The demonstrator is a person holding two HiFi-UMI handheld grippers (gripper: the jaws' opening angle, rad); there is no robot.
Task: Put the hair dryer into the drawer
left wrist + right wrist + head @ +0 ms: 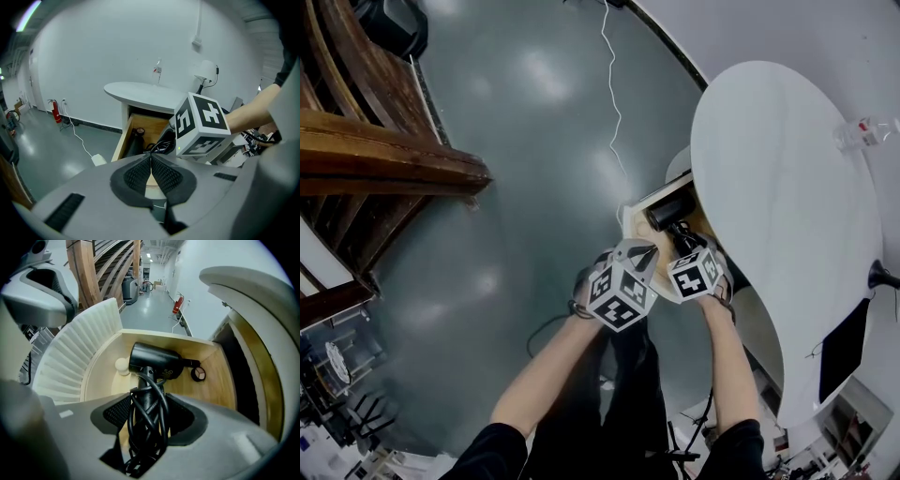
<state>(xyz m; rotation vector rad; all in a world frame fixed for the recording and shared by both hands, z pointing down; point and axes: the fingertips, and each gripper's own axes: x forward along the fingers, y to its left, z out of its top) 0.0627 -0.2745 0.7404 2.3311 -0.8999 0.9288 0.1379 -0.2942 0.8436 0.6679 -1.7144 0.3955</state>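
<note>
The black hair dryer (pixel 154 361) lies inside the open wooden drawer (pixel 220 376), its head toward the back. My right gripper (pixel 149 404) is shut on the dryer's handle, which has the black cord (pixel 147 437) wound round it. Seen from the head camera, the hair dryer (pixel 668 208) shows in the drawer (pixel 630 217) under the white oval table (pixel 778 178), with the right gripper (pixel 682 246) over it. Just left of it, my left gripper (pixel 639 255) is shut and holds nothing. In the left gripper view its pads (pixel 140 169) meet, facing the drawer (pixel 123 138).
A small white ball (pixel 122 365) and a small round case (pixel 198 374) lie in the drawer beside the dryer. The ribbed white drawer front (pixel 79 357) curves at the left. A bottle (pixel 865 131) stands on the table. A white cable (pixel 614 94) trails across the grey floor; wooden stairs (pixel 366 150) stand left.
</note>
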